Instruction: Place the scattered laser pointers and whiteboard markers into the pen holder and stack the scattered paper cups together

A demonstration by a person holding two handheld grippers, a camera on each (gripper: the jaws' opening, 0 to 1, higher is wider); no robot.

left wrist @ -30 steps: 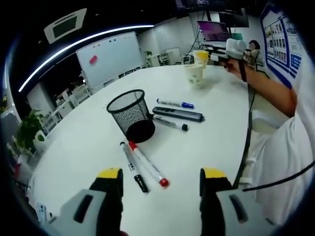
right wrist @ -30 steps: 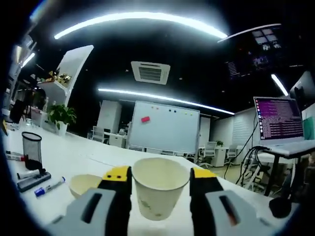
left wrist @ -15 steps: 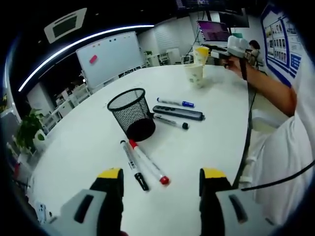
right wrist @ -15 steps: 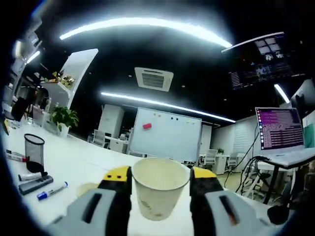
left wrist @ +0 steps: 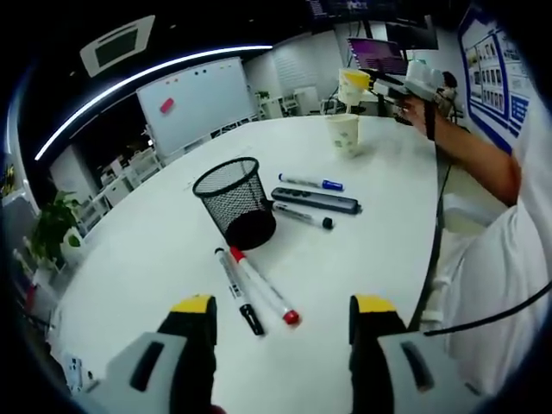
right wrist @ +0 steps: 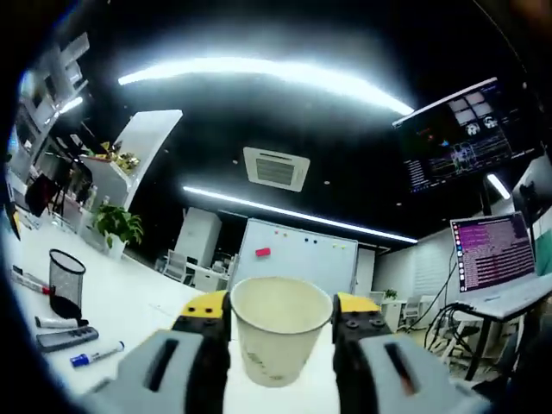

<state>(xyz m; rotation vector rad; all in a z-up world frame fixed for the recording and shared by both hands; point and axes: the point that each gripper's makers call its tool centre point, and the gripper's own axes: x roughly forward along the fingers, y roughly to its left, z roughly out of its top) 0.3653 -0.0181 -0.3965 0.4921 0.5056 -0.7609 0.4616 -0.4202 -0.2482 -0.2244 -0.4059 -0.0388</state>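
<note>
Right gripper view: a paper cup [right wrist: 274, 340] sits upright between the yellow-tipped jaws of the right gripper [right wrist: 278, 321], which press on its two sides and hold it lifted clear of the white table [right wrist: 121, 302]. Far to the left on the table stand the mesh pen holder [right wrist: 65, 283], a blue-capped marker [right wrist: 96, 354] and a dark laser pointer [right wrist: 65, 338] beside it.

Left gripper view: the same held cup [left wrist: 354, 87] appears in the distance, raised above a second paper cup [left wrist: 344, 134] that stands on the table [left wrist: 155, 259]; the right gripper [left wrist: 412, 82] is held in the person's hand [left wrist: 423, 110]. Nearer, the pen holder [left wrist: 235, 202] stands upright. Just to its right lie the blue-capped marker [left wrist: 310, 183], the laser pointer [left wrist: 316, 200] and a black-capped marker [left wrist: 302, 216], roughly parallel. In front of the holder lie a red-capped marker [left wrist: 262, 285] and another black-capped marker [left wrist: 238, 291], side by side and touching. The left gripper [left wrist: 285, 321] hovers above the table, its jaws wide apart and holding nothing.
</note>
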